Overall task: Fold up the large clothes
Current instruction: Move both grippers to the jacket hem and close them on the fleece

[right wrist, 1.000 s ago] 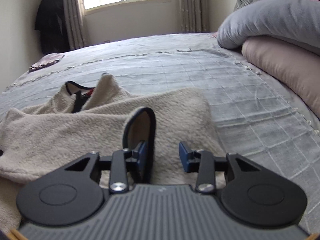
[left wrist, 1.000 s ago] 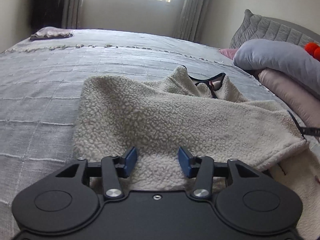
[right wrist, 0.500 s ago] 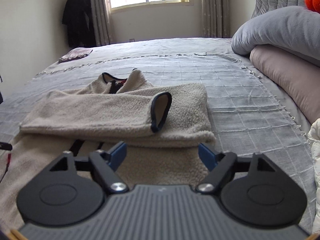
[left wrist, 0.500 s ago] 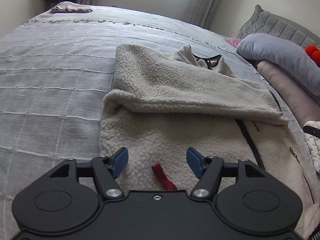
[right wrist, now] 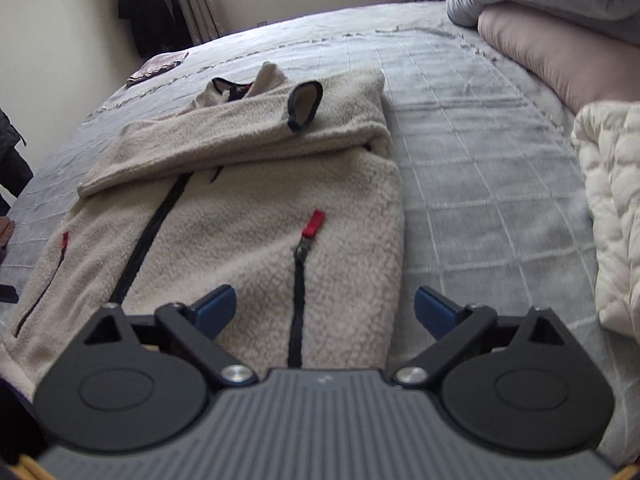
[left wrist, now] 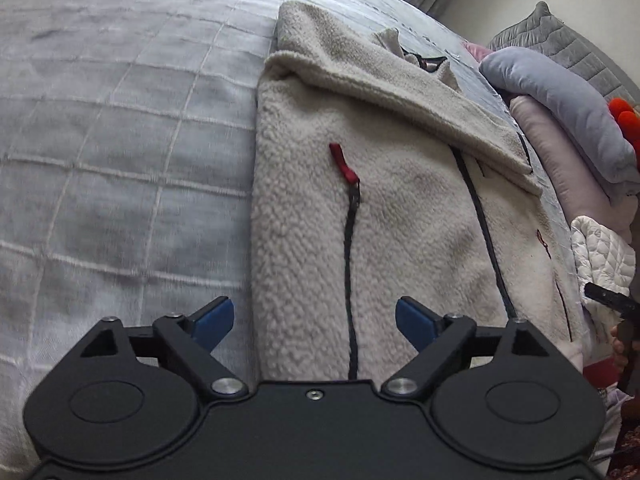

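Observation:
A cream fleece jacket (left wrist: 400, 208) lies flat, front up, on the grey bedspread (left wrist: 120, 140), with both sleeves folded across its chest. It has a dark centre zip and pocket zips with red pulls (left wrist: 342, 158). My left gripper (left wrist: 314, 316) is open and empty above the hem at the jacket's left edge. The jacket also shows in the right wrist view (right wrist: 240, 220), with a dark-trimmed cuff (right wrist: 304, 106) lying on top. My right gripper (right wrist: 324, 308) is open and empty above the hem at the jacket's right edge.
Grey and pink pillows (right wrist: 560, 20) are stacked at the head of the bed on the right. A white quilted item (right wrist: 612, 208) lies by the bed's right edge. A small folded cloth (right wrist: 156, 68) sits at the far corner. Dark clothing (right wrist: 152, 4) hangs beside the window.
Both grippers have let go of the folded sleeves, opened wide and pulled back toward the jacket's hem. The sleeves now lie across the chest.

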The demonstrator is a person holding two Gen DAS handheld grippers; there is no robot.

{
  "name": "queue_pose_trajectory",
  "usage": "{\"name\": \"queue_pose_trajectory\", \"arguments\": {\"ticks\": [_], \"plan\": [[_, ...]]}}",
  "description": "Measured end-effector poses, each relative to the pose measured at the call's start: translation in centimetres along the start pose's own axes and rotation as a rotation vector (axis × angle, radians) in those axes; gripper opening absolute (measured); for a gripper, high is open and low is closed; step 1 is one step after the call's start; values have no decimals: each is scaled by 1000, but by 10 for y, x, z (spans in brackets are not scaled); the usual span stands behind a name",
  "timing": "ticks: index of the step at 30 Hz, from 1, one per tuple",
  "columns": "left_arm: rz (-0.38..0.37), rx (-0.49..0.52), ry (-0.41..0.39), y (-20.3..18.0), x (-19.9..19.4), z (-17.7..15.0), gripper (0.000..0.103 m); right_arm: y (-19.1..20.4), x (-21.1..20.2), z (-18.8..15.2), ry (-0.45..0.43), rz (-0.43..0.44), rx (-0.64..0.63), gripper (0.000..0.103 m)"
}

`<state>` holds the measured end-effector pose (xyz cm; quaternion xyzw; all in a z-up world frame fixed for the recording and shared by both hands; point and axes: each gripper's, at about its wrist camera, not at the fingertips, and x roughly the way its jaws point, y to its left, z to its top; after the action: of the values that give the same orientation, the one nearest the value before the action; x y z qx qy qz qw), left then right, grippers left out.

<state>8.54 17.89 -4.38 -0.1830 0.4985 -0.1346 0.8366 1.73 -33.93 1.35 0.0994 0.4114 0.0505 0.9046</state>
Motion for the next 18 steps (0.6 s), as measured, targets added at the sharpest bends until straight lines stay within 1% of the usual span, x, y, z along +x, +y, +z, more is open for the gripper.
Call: {"name": "queue_pose_trajectory", "arguments": {"ticks": [4,7,8,10,11,12,14,16,17,18], "plan": [[-99,-59,64,7,3,-24,88,-22,-1,-24,57,65,115,97],[-139,-78,62,10,-1,-34,88,-32,-1,-40,92,103,176,97],[-158,-94,72,11,-1,-36,88,-34,0,-45,106,122,193,97],[-224,-131,103,14,-1,-43,87,-36,2,-56,130,170,219,97],[-253,-142,116,15,0,-48,87,-35,2,-61,133,194,222,97],[-273,-145,125,15,1,-53,85,-33,1,-66,127,206,219,97],[-298,-140,105,15,-1,-60,85,-30,-1,-72,116,225,214,96],[-334,-159,96,18,-3,-64,84,-27,-4,-78,113,263,224,91],[-354,-174,98,19,-3,-65,81,-26,-4,-81,112,286,234,90],[-379,-185,106,19,-2,-68,69,-25,-5,-83,108,301,237,85]]}}
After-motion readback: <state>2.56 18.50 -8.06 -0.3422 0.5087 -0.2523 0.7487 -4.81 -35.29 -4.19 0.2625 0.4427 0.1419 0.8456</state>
